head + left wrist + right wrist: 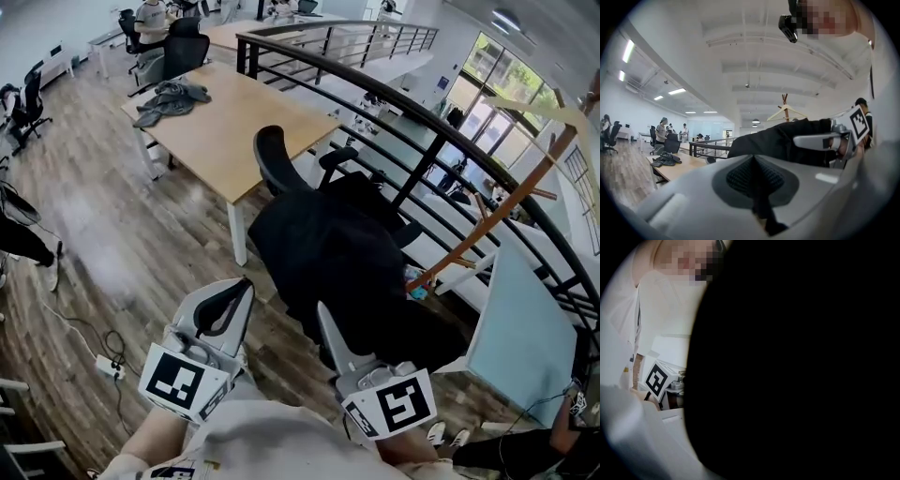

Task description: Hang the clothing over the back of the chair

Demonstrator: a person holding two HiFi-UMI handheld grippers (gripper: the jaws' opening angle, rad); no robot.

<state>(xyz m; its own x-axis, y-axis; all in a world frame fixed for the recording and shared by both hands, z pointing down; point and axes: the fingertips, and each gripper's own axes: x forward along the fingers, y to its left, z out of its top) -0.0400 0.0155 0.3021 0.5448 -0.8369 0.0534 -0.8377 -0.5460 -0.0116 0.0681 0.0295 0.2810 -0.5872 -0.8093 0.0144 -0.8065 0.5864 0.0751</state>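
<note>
Right gripper view is almost wholly blacked out by the black fabric clothing (797, 362). Its own jaws are not showing there; only a marker cube is peeking in at the left edge. In the head view the right gripper (328, 330) is running a grey finger into the cloth. The left gripper view is showing that finger lying flat on the garment, so it is reading as pinching the clothing.

Left gripper (759, 187): jaws are pressing together, nipping a thin black strip of the fabric.

The clothing is hanging in the air between both grippers, hiding the back and seat of the black office chair (275, 155). Only the headrest and one armrest are showing. Whether cloth is touching the chair back, cannot tell.

The chair is standing off the near corner of the light wooden table (234, 122). A crumpled grey garment (171, 97) is lying near the table's far left corner.

A black curved metal railing (422, 117) is closing off the right side. Open wood-plank floor (122, 244) is lying to the left.
</note>
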